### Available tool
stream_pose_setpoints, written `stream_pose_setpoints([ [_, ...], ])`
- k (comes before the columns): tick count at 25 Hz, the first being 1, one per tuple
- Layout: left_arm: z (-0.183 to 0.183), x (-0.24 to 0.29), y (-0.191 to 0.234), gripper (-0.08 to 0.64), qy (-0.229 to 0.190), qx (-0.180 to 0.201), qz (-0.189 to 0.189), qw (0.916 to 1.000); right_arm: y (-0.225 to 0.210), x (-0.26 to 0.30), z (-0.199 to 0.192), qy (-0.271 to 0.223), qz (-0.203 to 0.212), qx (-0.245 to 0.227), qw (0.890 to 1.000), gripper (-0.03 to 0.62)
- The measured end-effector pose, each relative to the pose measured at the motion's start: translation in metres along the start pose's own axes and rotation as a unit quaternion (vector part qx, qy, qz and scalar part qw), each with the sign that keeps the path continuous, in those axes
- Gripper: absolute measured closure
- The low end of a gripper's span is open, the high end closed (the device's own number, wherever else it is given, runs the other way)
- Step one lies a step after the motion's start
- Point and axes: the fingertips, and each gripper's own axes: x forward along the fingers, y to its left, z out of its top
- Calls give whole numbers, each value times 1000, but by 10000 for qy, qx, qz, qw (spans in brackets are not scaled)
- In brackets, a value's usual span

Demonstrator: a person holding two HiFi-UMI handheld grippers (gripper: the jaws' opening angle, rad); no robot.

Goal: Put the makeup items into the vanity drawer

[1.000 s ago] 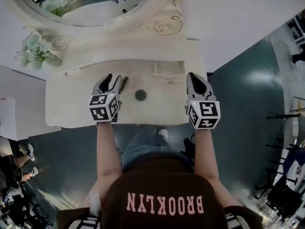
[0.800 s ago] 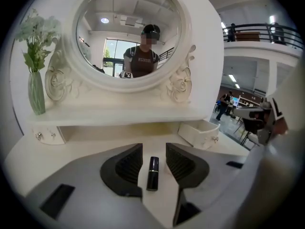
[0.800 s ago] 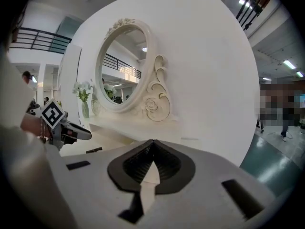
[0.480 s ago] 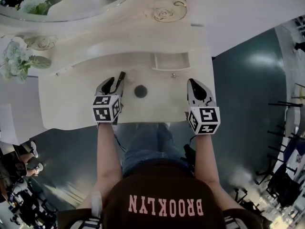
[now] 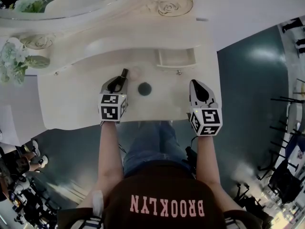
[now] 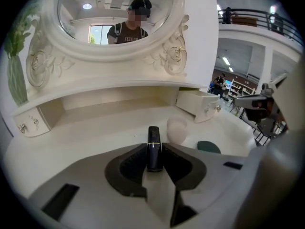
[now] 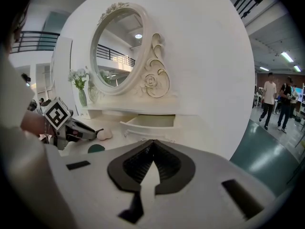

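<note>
A black lipstick tube (image 6: pixel 153 148) with a gold band lies between the fingers of my left gripper (image 6: pixel 154 155), whose jaws are closing and press on its sides. In the head view the lipstick (image 5: pixel 123 74) sticks out ahead of the left gripper (image 5: pixel 117 82) on the white vanity top (image 5: pixel 71 99). The small drawer (image 5: pixel 176 57) at the back right stands open. My right gripper (image 5: pixel 197 86) hovers shut and empty near the vanity's right front edge, short of the drawer (image 7: pixel 147 123).
A round dark green compact (image 5: pixel 144 88) lies between the grippers. A pale pink sponge (image 5: pixel 135 72) sits just behind it. An oval mirror (image 6: pixel 114 18) rises at the back and a vase of flowers (image 5: pixel 12 56) stands far left.
The left gripper has moved forward and slightly right until the lipstick sits between its jaws, which have narrowed onto it. The right gripper has barely moved.
</note>
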Motion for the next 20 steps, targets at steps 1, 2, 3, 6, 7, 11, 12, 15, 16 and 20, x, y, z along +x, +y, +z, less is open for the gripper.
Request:
stream_pose_setpoints([
  [1,0,0,0,468,10,10,-16,10000,1,-1,-1,3,-9,-3,10000,594],
  [2,0,0,1,469,17,-14,-35,10000,2,-2,-1,1,-19,-3,10000,594],
  [3,0,-1,2,469,19,-51,-43,10000,3,-2,0,-6,-29,-4,10000,594],
  [6,-1,-4,4,469,-8,-116,-12,9999,4,-5,5,-70,-49,-28,10000,594],
  [7,0,-6,4,469,-33,-133,-4,9999,4,-6,8,-101,-53,-41,9999,594],
  [11,9,-15,6,469,-170,-172,43,9997,3,-12,18,-217,-60,-96,9997,594],
  [12,13,-18,6,470,-215,-164,66,9996,3,-14,22,-249,-57,-113,9996,594],
  [15,28,-28,7,471,-378,-124,137,9991,3,-20,35,-390,-53,-176,9991,594],
  [16,33,-31,8,471,-436,-111,155,9989,3,-22,40,-448,-56,-200,9988,594],
  [20,53,-45,10,471,-683,-64,226,9974,5,-28,64,-703,-52,-319,9970,594],
])
